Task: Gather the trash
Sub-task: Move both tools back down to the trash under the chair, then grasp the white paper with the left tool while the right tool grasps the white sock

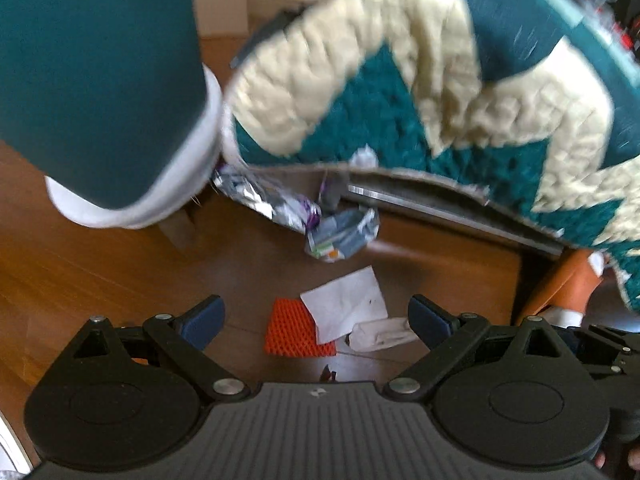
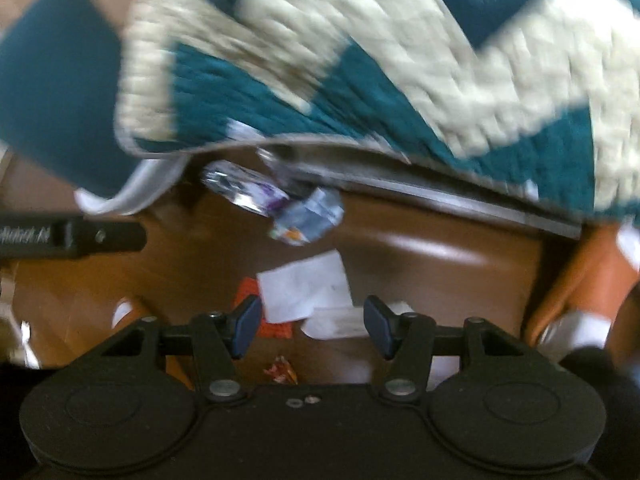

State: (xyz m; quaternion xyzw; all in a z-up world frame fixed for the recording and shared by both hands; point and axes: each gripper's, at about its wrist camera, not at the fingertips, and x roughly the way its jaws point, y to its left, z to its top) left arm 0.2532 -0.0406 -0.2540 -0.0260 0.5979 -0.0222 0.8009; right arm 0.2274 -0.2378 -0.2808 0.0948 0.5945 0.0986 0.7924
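Trash: white paper (image 1: 344,304) on orange mesh (image 1: 294,334), on the floor ahead between both grippers' spread, empty jaws.

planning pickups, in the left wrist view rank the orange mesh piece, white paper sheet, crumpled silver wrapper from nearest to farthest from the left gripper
1. orange mesh piece, on the floor between the left gripper fingers.
2. white paper sheet, overlapping its right edge, reaching farther.
3. crumpled silver wrapper, farthest, by the quilt edge.

Quilt (image 1: 400,80), teal and cream zigzag, hangs over everything ahead of my fingers. Teal cushion (image 1: 96,80) with a white edge up to the left. Wood floor (image 1: 80,272) below. Orange-brown chair leg (image 1: 568,284) off right.
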